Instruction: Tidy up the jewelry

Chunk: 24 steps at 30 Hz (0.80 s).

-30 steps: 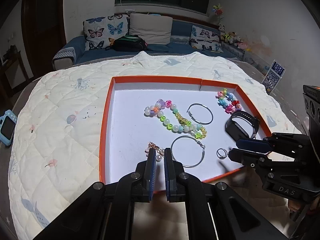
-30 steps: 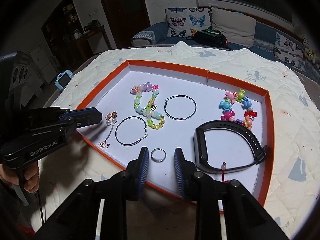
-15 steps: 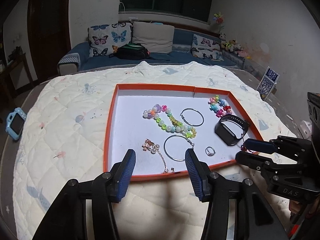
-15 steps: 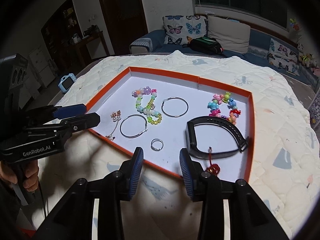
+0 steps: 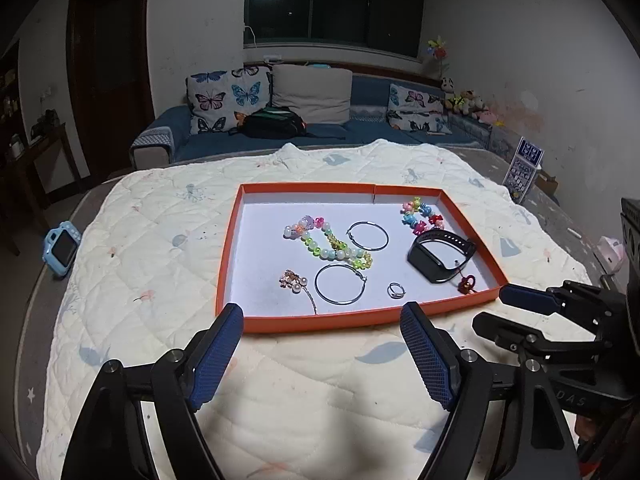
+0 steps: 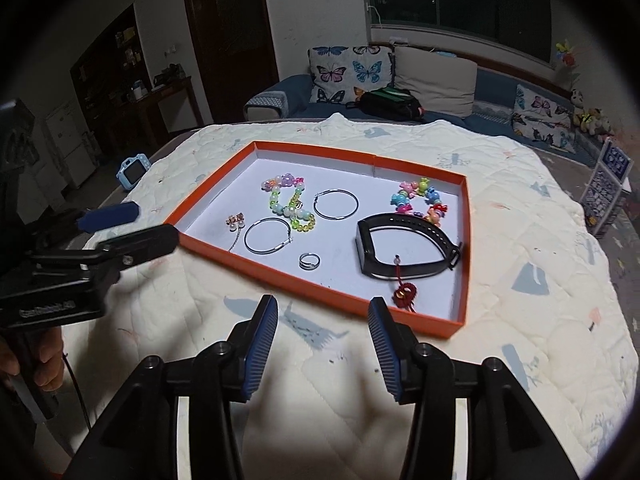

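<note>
Two hoop earrings (image 5: 367,235) lay in the shallow orange tray (image 5: 360,322) with a beaded bracelet (image 5: 328,243), a pearl drop earring (image 5: 294,280), a small ring (image 5: 395,290) and a black band (image 5: 440,254); the left gripper (image 5: 322,350) hung before the tray's near wall, jaws opening, nothing between them. From the right wrist, the tray (image 6: 320,282) sat on a quilted cream surface (image 6: 520,320); a blue sofa stood behind; the right gripper (image 6: 323,340), jaws opening, held nothing.
</note>
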### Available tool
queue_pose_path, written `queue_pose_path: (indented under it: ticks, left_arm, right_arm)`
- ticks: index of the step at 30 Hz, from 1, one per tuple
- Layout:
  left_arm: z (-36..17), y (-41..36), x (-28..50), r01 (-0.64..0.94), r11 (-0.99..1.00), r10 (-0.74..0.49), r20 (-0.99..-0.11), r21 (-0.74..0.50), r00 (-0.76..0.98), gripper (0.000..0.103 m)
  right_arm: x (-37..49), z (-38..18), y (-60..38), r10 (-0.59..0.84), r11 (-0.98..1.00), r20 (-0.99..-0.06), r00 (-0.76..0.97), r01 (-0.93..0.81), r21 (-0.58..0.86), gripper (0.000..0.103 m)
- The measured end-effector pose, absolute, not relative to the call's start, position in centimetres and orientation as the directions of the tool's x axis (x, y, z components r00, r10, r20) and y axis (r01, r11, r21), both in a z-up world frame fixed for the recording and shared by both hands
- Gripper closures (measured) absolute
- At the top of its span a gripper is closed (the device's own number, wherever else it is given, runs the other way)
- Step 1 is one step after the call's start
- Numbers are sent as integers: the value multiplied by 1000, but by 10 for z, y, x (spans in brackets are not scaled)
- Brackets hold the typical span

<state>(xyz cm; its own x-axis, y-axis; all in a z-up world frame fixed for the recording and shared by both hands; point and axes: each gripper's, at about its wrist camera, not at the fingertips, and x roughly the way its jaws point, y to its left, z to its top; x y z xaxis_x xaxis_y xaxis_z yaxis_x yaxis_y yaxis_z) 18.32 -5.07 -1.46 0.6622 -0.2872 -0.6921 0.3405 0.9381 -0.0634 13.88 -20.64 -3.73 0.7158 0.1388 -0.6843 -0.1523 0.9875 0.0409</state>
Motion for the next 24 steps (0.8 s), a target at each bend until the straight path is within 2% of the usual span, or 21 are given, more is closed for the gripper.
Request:
queue_pose_path:
  ticks: [10,24]
  left_arm:
    - [-6,-42,151,304,951,-260,-691,-62,675,15]
    - [-10,-35,114,297,954,-239,-688,-36,685,11]
  right_arm:
    - [115,-34,-211,96,994,-666,739,-107,25,46]
    - [98,-30,-218,114,993,-652,749,-89,71,44]
